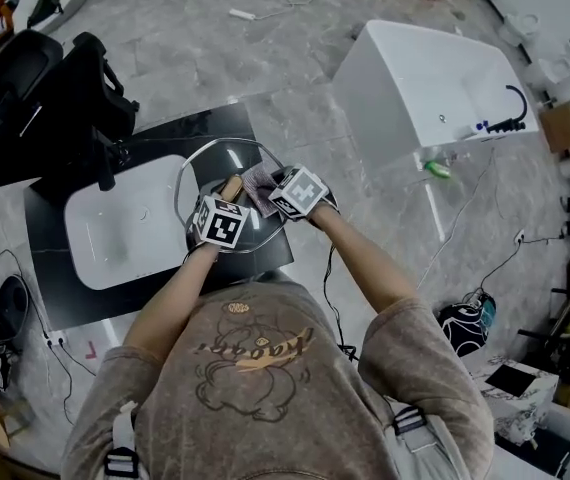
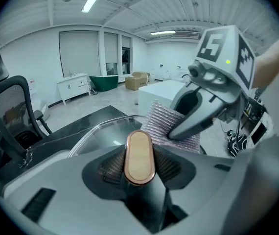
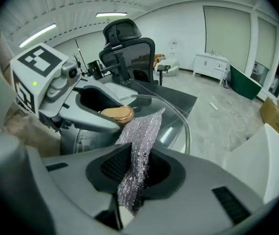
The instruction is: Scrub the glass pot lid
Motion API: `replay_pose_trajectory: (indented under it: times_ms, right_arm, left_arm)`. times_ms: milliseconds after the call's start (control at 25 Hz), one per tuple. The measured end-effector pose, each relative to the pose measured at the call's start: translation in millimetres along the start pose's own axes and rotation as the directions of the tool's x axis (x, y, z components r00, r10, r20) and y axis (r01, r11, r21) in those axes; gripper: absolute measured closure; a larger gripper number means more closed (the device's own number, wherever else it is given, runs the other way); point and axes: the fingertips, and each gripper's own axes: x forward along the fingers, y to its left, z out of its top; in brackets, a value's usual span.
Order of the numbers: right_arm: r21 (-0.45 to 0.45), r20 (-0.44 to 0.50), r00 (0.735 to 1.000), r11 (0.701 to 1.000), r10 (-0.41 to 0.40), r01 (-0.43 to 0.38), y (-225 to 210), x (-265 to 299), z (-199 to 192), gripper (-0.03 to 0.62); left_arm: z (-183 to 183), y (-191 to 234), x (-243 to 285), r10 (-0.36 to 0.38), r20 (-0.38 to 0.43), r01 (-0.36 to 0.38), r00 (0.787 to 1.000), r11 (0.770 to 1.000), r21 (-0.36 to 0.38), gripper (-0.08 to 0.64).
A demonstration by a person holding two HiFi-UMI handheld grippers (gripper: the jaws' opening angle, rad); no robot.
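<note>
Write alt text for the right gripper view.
The right claw is clamped on a sparkly scrubbing cloth, held up in front of a glass pot lid. Opposite, the left claw grips the lid's tan handle. A black office chair stands behind.

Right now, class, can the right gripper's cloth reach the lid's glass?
Probably yes: the right gripper holds the cloth close by the glass lid, gripped by the left gripper; nothing lies between.
</note>
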Motion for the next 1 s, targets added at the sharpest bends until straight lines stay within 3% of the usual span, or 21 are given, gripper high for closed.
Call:
replay_pose_trajectory:
  times_ms: [320, 640, 880, 1000]
  right_arm:
    - [0.101, -0.008, 0.998, 0.992, -0.070, 0.070, 26.0, -5.7, -18.1, 0.511]
    - [0.208, -0.033, 0.994, 0.972, -0.105, 0.110, 34.9, -10.9, -24.4, 0.512]
    - [0.301, -0.005, 0.996, 0.950, -0.089, 0.086, 46.7, -9.6, -29.2, 0.514]
    - [0.312, -0.017, 0.999, 0.949, -0.030, 0.034, 61.4, -5.2, -34.0, 0.514]
  left_arm:
    - [-1.0, -3.5, 1.6, -0.081, -0.075, 0.082, 0.994, 0.997, 0.012, 0.373]
    - [1.8, -1.7, 1.2, -0.145, -0.141, 0.141, 0.979, 0.989, -0.034, 0.373]
    - [-3.5, -5.7, 0.5, -0.215, -0.203, 0.200, 0.955, 0.976, -0.092, 0.373]
    - [-4.0, -5.6, 1.1, -0.230, -0.213, 0.210, 0.950, 0.971, -0.113, 0.373]
